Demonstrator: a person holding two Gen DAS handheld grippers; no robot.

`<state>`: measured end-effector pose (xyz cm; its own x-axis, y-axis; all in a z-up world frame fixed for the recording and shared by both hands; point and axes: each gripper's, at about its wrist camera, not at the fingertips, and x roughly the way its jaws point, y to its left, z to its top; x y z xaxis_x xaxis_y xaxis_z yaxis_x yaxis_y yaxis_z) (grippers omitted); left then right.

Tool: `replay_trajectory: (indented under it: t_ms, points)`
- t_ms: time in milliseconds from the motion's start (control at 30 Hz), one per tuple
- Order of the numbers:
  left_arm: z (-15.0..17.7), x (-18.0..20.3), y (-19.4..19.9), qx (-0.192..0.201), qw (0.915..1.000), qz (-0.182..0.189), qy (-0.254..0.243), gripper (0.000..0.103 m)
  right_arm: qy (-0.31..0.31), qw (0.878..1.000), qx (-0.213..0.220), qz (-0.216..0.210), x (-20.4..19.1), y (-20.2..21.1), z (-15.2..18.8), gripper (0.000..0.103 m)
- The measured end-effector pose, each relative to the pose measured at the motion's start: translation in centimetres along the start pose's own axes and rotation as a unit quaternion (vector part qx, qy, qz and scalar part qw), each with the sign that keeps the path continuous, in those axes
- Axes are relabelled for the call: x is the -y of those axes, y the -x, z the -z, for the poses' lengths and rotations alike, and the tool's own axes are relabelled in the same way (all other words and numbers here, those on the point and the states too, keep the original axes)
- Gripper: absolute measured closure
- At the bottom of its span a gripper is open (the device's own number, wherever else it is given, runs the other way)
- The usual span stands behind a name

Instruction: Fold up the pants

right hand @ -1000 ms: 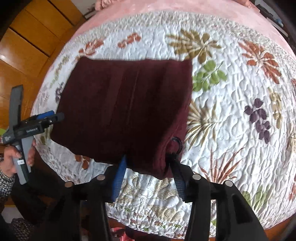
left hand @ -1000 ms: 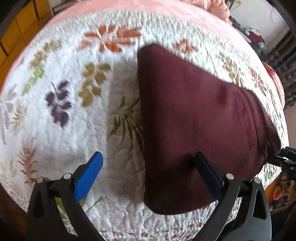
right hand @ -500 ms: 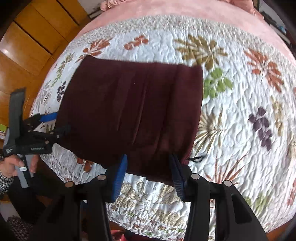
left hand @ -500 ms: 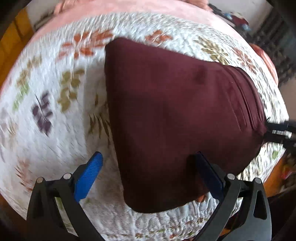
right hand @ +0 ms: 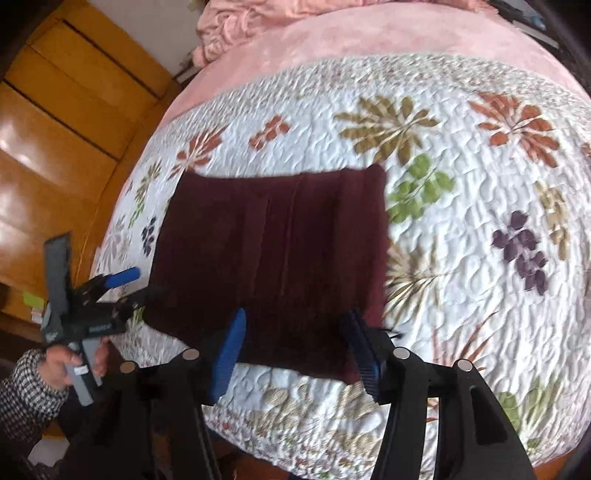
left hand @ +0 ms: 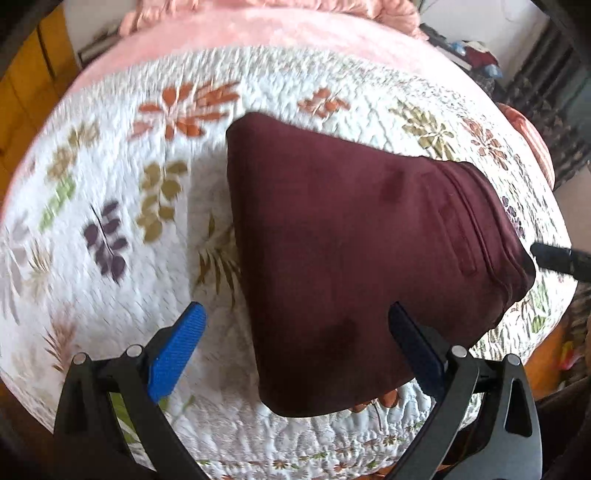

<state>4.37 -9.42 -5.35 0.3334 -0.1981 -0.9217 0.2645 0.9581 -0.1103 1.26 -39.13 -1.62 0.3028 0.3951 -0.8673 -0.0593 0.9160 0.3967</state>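
Observation:
The maroon pants [left hand: 354,251] lie folded into a flat rectangle on the floral quilt [left hand: 122,206]; they also show in the right wrist view [right hand: 273,254]. My left gripper [left hand: 295,332] is open and empty, hovering over the pants' near corner. It appears in the right wrist view [right hand: 129,286] at the pants' left edge. My right gripper [right hand: 295,332] is open and empty above the pants' near edge, with a black drawstring [right hand: 391,334] beside its right finger. Its tip shows in the left wrist view [left hand: 557,256], just off the pants' right corner.
The quilt [right hand: 461,206] covers a bed with a pink blanket [right hand: 369,33] at the far end. Wooden cabinets [right hand: 55,122] stand to the left. The bed's near edge [left hand: 295,454] runs just below the pants. Clutter sits at the far right [left hand: 476,51].
My right gripper let go of the pants' near edge, opened and drew back. My left gripper stayed open and shifted along the pants. The pants now lie flat.

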Motion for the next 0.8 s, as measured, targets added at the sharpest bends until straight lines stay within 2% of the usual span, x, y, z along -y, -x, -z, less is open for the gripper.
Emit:
replay_trajectory:
  t_ms: [100,300,400,600,733,800]
  points:
    - [0.0,1.0,1.0,0.02,0.9995,-0.01,-0.023,0.004,-0.009,1.0,0.003,0.007,0.6,0.1,-0.2,0.046]
    - [-0.1,1.9,1.7,0.039,0.9989,-0.015,-0.022,0.004,0.003,0.999,0.004,0.033,0.0,-0.3,-0.1,0.046]
    - [-0.1,1.6,2.0,0.05,0.9984,-0.025,-0.01,0.004,0.033,0.997,0.018,0.064,-1.5,-0.2,0.0,0.046]
    - [-0.5,0.7,1.7,0.056,0.9974,-0.034,0.03,0.004,0.024,0.997,0.032,0.066,-2.8,-0.6,0.1,0.046]
    - [-0.6,0.7,1.4,0.059,0.9967,-0.043,0.034,0.004,0.024,0.997,0.029,0.074,-3.3,-1.5,0.3,0.046]
    - [-0.7,0.7,1.0,0.056,0.9969,-0.045,0.033,0.004,0.024,0.996,0.014,0.084,-3.3,-2.3,0.5,0.046]
